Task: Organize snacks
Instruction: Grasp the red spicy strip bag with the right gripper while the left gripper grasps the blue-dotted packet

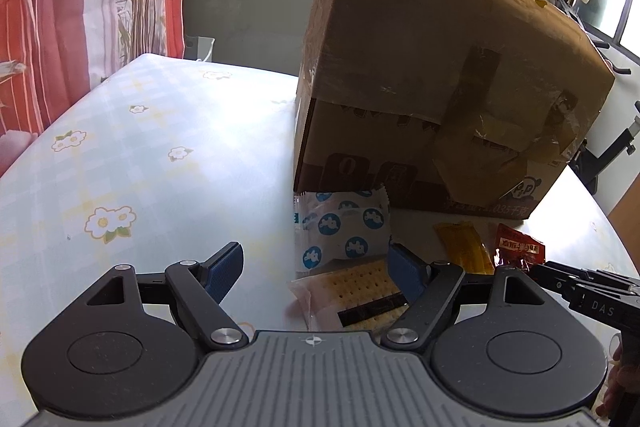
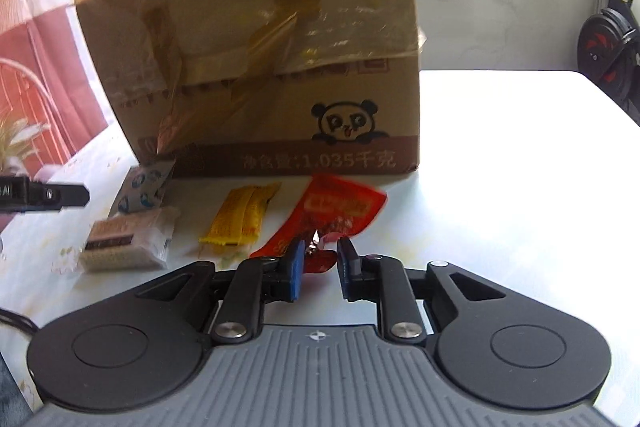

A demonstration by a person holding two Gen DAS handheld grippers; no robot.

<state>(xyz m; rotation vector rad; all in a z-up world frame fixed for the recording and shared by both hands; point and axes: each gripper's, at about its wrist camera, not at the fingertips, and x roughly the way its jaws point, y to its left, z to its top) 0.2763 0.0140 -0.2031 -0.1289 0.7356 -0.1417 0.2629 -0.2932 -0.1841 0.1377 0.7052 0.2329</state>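
Right gripper point(image 2: 318, 263) jaws narrowed around near end of red snack packet point(image 2: 340, 211), contact unclear. Left gripper point(image 1: 316, 267) jaws apart over cracker pack point(image 1: 360, 291). Snacks on bench point(image 1: 140, 167), near side of cardboard box point(image 2: 260, 47).

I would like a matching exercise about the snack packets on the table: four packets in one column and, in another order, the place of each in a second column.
Things:
1. red packet
2. yellow packet
3. white packet with blue dots
4. cracker packet

Places:
A. against the foot of the cardboard box
B. its near end between the fingers of the right gripper
C. beside the right-hand finger of the open left gripper
D. flat on the table, between the red packet and the cracker packet

Pairs: 1-B, 2-D, 3-A, 4-C
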